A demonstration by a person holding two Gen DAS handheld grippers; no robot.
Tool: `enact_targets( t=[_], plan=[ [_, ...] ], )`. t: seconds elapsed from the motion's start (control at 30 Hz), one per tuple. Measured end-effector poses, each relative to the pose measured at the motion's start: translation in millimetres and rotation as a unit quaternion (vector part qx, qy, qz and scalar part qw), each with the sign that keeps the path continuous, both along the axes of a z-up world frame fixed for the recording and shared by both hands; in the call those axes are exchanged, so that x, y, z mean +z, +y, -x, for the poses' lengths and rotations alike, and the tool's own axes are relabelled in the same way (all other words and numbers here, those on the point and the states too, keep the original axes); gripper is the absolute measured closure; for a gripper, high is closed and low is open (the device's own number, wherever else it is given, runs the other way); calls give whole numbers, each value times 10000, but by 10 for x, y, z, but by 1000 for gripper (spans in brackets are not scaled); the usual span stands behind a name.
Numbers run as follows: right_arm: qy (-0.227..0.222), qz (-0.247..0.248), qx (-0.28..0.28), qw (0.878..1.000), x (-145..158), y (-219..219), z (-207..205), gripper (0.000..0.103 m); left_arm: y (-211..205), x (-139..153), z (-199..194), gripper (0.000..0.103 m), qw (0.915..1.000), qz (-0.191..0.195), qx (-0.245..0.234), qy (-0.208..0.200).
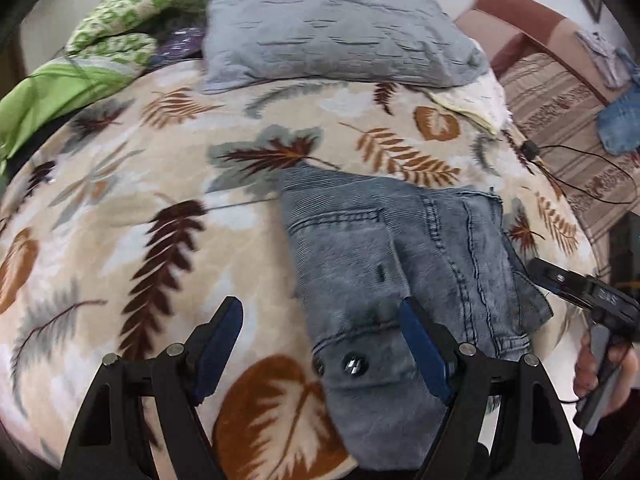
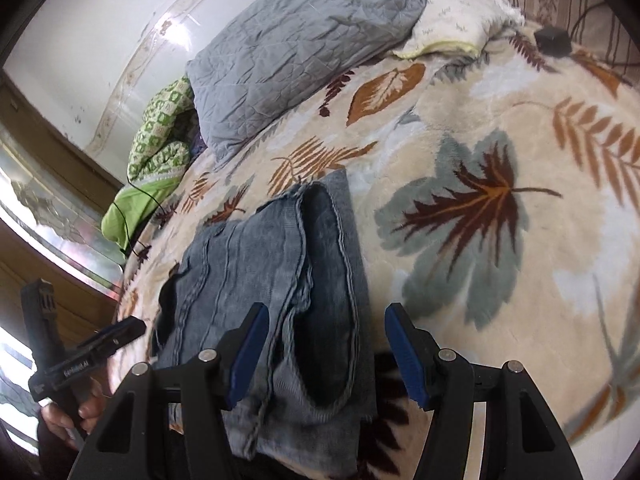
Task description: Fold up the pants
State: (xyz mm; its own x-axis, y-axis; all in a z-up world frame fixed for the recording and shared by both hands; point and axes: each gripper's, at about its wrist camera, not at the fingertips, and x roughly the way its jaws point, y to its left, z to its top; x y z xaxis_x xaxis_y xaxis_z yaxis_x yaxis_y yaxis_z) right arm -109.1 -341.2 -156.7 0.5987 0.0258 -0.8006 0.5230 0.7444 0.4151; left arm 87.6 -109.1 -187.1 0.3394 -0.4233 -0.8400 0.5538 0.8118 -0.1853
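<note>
Pants (image 1: 404, 264) lie folded on the bed (image 1: 132, 184); left gripper (image 1: 322, 320) and right gripper (image 2: 324, 326) hover, fingers apart, empty.

Setting: a lived-in bedroom in a private home. Evidence: a bed under a plush cream blanket (image 1: 132, 184) printed with brown, rust and grey leaves; a grey quilted pillow (image 1: 332, 24) at its head with a second, cream pillow (image 2: 460, 20) tucked beside it; a bunched green patterned coverlet (image 1: 120, 28) in the corner; a painted wall with a decorative border strip (image 2: 132, 60). Also noted: a striped, brown-trimmed sofa or daybed (image 1: 560, 100) alongside, with loose clothing (image 1: 620, 116) lying on it, and a small black charger with cable (image 2: 554, 40) on the blanket.
</note>
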Motion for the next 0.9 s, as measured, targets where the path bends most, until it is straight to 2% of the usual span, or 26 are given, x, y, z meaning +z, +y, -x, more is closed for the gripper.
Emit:
enact_targets(
  t=[0.17, 0.33, 0.57, 0.67, 0.77, 0.8, 0.83, 0.87, 0.9],
  plan=[
    [64, -358, 134, 9992, -218, -157, -199, 39, -95, -133, -127, 22, 9986, 316, -302, 307],
    [-197, -769, 307, 9964, -322, -239, -329, 31, -214, -257, -189, 22, 9942, 673, -617, 562],
    [-250, -1071, 698, 9915, -393, -134, -511, 32, -273, -383, -308, 22, 9906, 975, -516, 812],
    [-279, -1199, 753, 9895, -401, -92, -534, 34, -281, -376, -291, 22, 9914, 933, -504, 762],
    [-194, -1139, 730, 9906, -395, -40, -552, 49, -281, -350, -252, 29, 9934, 848, -447, 624],
    [-173, -1091, 738, 9911, -384, -19, -555, 60, -282, -336, -238, 31, 9941, 825, -422, 571],
    [-128, -996, 755, 9921, -369, 11, -560, 66, -275, -324, -234, 38, 9943, 826, -408, 539],
    [-75, -829, 787, 9934, -337, 69, -577, 68, -266, -296, -227, 47, 9947, 823, -382, 485],
    [-56, -723, 817, 9940, -306, 93, -576, 72, -253, -275, -228, 50, 9948, 827, -374, 461]
  ],
)
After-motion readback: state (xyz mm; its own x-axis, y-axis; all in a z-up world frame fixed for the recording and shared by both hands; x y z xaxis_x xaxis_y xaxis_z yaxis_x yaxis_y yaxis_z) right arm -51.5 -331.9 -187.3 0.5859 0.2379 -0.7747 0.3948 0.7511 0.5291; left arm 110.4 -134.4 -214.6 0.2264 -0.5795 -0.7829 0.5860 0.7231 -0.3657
